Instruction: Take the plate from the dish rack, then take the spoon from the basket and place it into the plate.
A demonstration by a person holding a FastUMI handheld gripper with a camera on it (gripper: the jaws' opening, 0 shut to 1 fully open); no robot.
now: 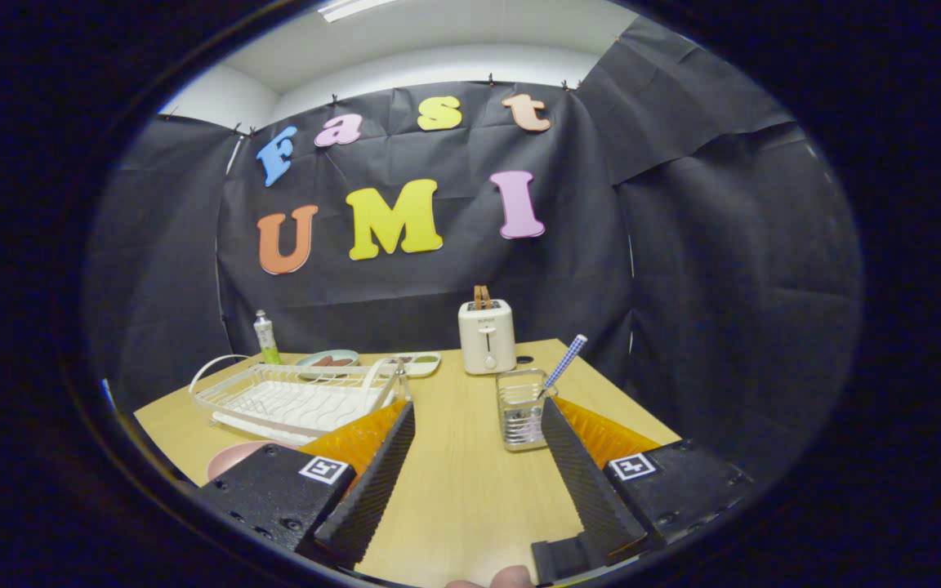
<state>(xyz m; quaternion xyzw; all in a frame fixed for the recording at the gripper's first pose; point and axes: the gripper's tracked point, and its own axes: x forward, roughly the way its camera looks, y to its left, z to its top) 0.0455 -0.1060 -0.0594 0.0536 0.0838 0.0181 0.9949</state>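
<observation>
- Pink plate (235, 459) lies on the table (462, 490), left of the left finger, near the table's front edge.
- White dish rack (295, 398) sits just beyond it.
- Gripper (477, 420) spread wide, holding nothing; bare tabletop between fingers.
- Wire basket (522, 419) stands at the right fingertip, the spoon's (565, 360) checked handle sticking up.
- Toaster (486, 336) beyond, near the far edge.

Gripper (477, 418) hovering over the table (470, 482), fingers spread wide, gripping nothing. Basket (522, 408) just ahead of the right finger, checked spoon (566, 360) handle poking out. Left of basket: dish rack (299, 396); pink plate (234, 459) nearer. Toaster (487, 335) behind basket.
</observation>
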